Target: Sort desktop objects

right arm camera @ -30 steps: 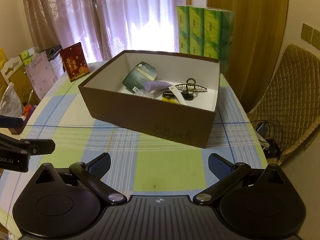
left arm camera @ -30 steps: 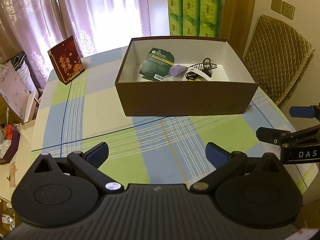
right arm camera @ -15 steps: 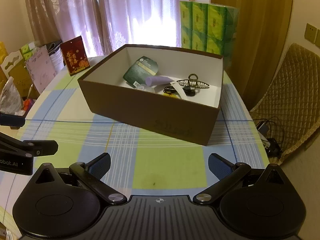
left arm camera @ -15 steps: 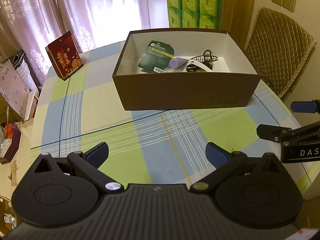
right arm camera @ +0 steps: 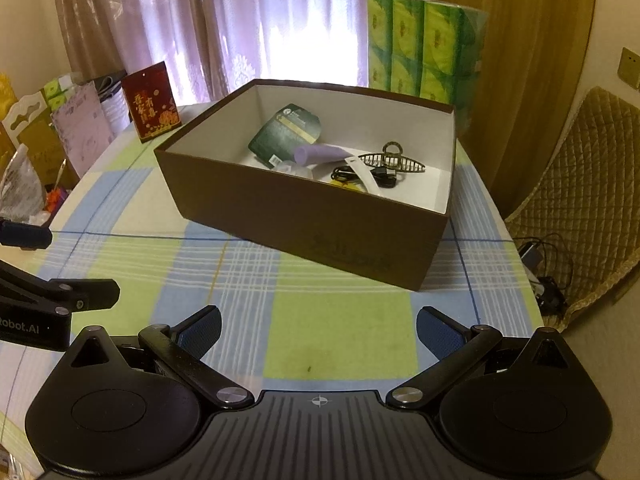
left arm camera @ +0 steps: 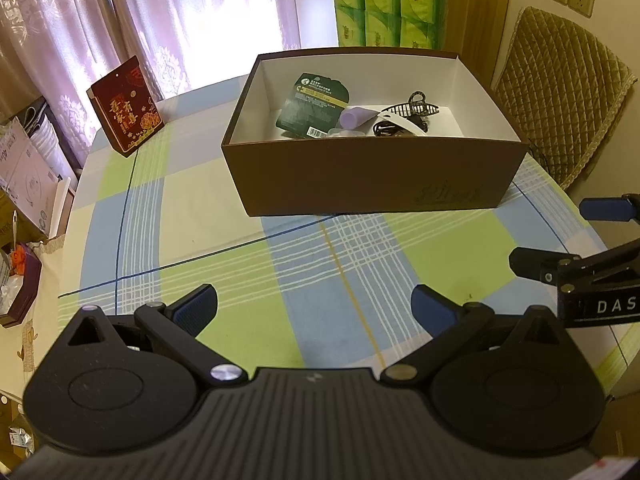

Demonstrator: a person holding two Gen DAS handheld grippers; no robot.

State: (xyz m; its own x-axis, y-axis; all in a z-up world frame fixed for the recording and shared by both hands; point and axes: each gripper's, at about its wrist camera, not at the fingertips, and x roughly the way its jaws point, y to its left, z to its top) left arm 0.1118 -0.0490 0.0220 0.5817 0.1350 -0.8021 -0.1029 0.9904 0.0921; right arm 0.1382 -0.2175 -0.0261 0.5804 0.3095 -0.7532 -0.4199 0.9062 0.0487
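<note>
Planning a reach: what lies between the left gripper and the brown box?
Only bare checked tablecloth lies between the left gripper and the brown box, in the left wrist view.

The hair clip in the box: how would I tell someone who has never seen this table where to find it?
Start at the big brown box on the checked tablecloth. Inside, a small heap lies on the white floor: a dark green packet, a purple tube, black cables. The hair clip is on the side of the heap away from the packet, the only one with rows of curved teeth and a loop on top.
</note>
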